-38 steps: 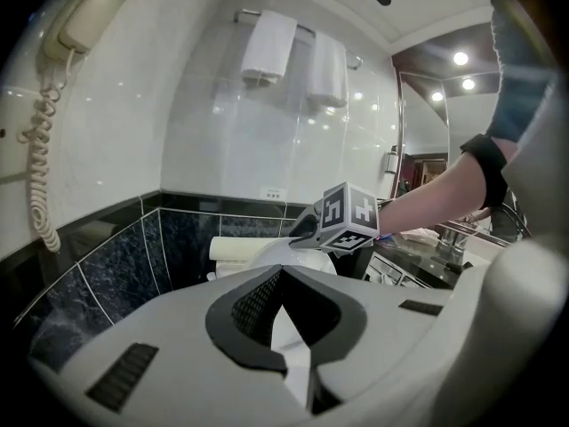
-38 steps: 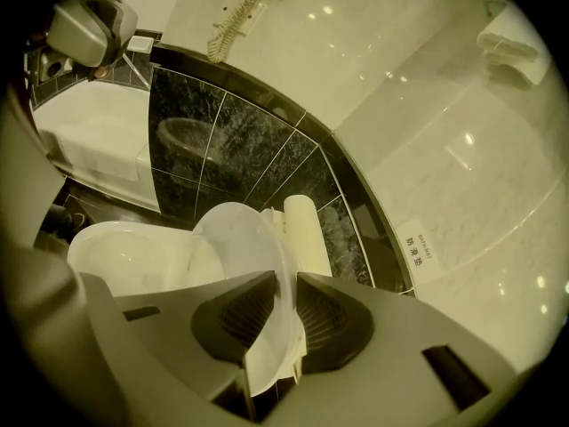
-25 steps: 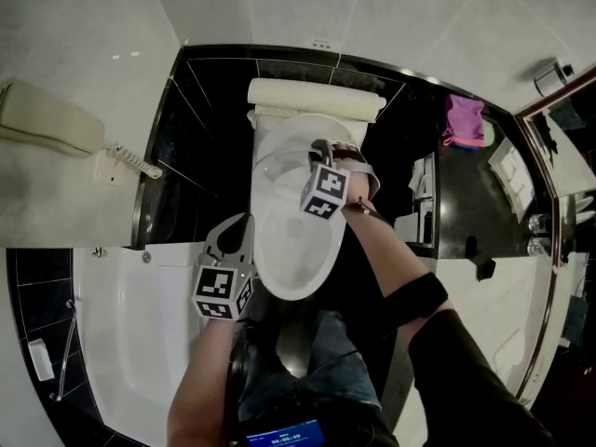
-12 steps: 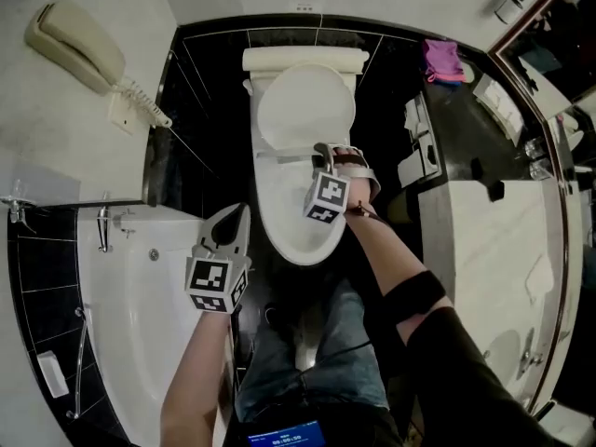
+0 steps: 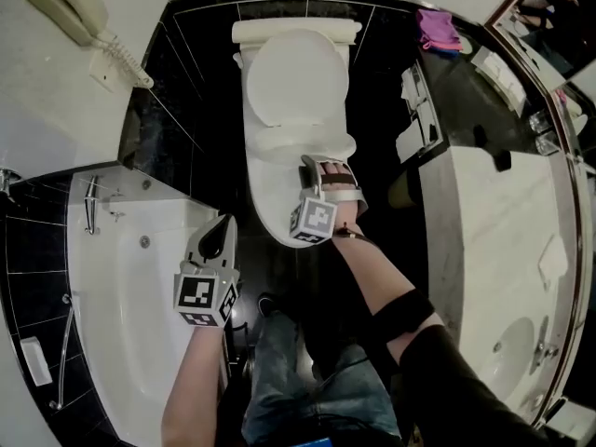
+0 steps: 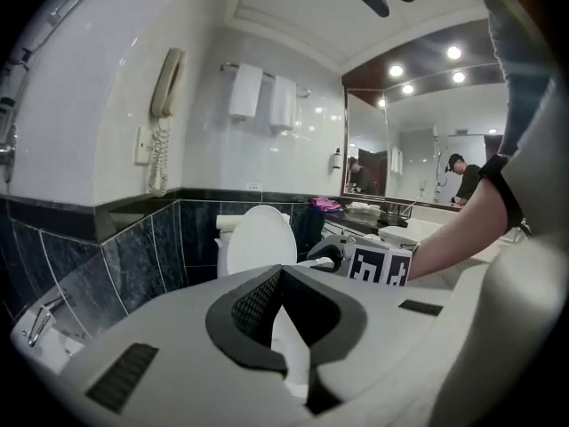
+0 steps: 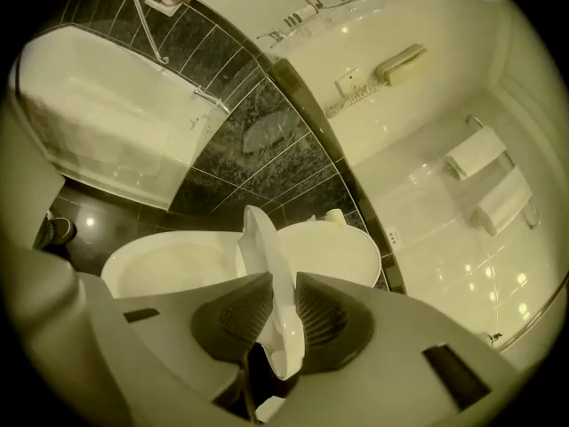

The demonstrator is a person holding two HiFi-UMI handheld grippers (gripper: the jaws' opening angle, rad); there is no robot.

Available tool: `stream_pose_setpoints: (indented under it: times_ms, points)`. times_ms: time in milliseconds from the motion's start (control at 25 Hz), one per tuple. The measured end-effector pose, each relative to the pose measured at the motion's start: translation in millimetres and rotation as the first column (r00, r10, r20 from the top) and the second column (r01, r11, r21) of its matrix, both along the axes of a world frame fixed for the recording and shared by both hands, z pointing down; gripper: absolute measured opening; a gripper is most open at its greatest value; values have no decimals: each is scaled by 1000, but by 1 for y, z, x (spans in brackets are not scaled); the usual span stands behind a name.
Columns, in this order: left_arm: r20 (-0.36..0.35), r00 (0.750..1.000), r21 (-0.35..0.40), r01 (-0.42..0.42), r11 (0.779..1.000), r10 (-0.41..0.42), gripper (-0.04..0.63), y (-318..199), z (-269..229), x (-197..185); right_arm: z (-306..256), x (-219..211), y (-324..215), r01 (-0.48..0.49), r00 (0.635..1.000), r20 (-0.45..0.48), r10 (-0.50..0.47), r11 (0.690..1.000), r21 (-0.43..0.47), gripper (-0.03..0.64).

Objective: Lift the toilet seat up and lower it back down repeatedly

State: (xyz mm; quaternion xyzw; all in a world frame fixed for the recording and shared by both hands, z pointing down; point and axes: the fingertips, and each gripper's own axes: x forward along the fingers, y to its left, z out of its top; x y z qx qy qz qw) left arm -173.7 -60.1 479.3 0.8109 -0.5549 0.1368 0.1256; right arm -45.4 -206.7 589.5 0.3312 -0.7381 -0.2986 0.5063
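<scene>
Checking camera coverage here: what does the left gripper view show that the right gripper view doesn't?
Only the left gripper view shows the mirror and the person's forearm. Only the right gripper view shows the right tool closed on the lifted toilet seat, with the bowl beneath. Both show the wall phone, the hanging towels and the upright toilet lid.

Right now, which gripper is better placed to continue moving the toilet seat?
Right. The right gripper has the toilet seat rim between its pads, though its jaws have just opened a little. The left gripper is shut and empty, off to the side by the bathtub edge.
</scene>
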Motion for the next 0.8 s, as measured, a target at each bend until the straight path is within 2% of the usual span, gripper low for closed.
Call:
stream_pose_setpoints:
  times_ms: [160, 440, 800]
  points:
    - [5, 1000, 31, 25, 999, -25, -14, 17, 36, 23, 13, 1, 20, 26, 998, 54, -28, 999, 45, 102]
    - [5, 1000, 16, 9, 1000, -9, -14, 47, 100, 54, 71, 2, 75, 63, 995, 78, -65, 998, 29, 116]
    - [15, 999, 17, 39, 999, -39, -14, 64, 177, 53, 166, 5, 134, 112, 990, 88, -113, 994, 12, 134]
